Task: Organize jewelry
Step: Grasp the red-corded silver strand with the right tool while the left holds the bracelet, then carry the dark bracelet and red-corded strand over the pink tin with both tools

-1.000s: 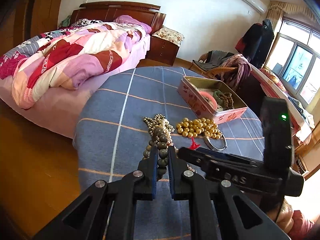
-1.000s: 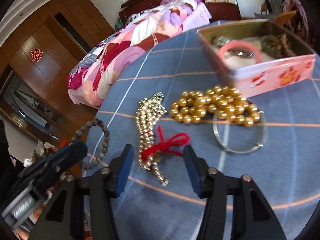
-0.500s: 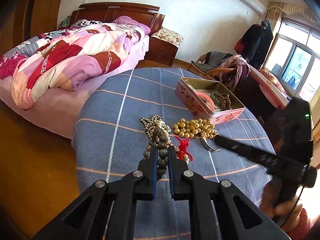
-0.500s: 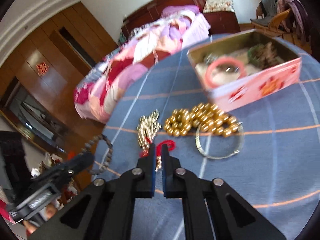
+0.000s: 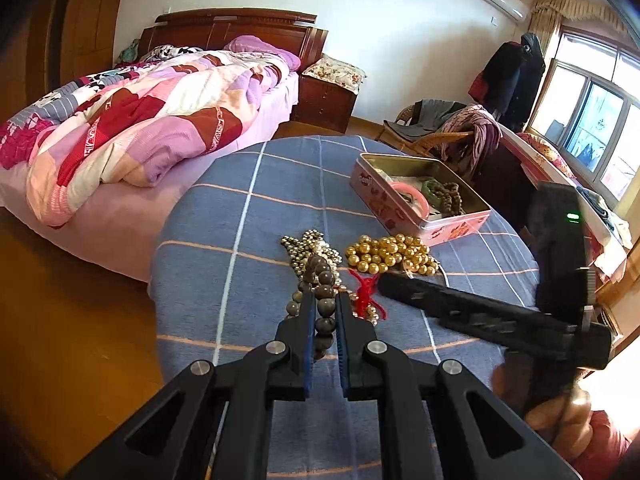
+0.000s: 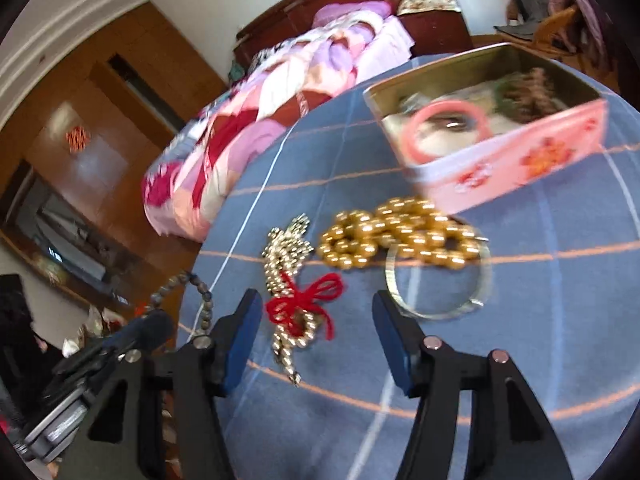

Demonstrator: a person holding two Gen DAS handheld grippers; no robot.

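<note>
dark bead bracelet lengthwise in clamped left hand-held gripper — right hand-held gripper opening

Dark bead bracelet is lifted off the blue checked cloth, hanging as a loop, clamped between the left tool's pads; silver bead string lies bunched on the cloth with a red cord bow tied round its near end. Gold bead strand is heaped just right of it, touching the front wall of the open pink tin, and overlaps the far edge of a thin silver bangle lying flat. Inside the tin: a pink bangle leaning on the front wall, brown beads behind it
</note>
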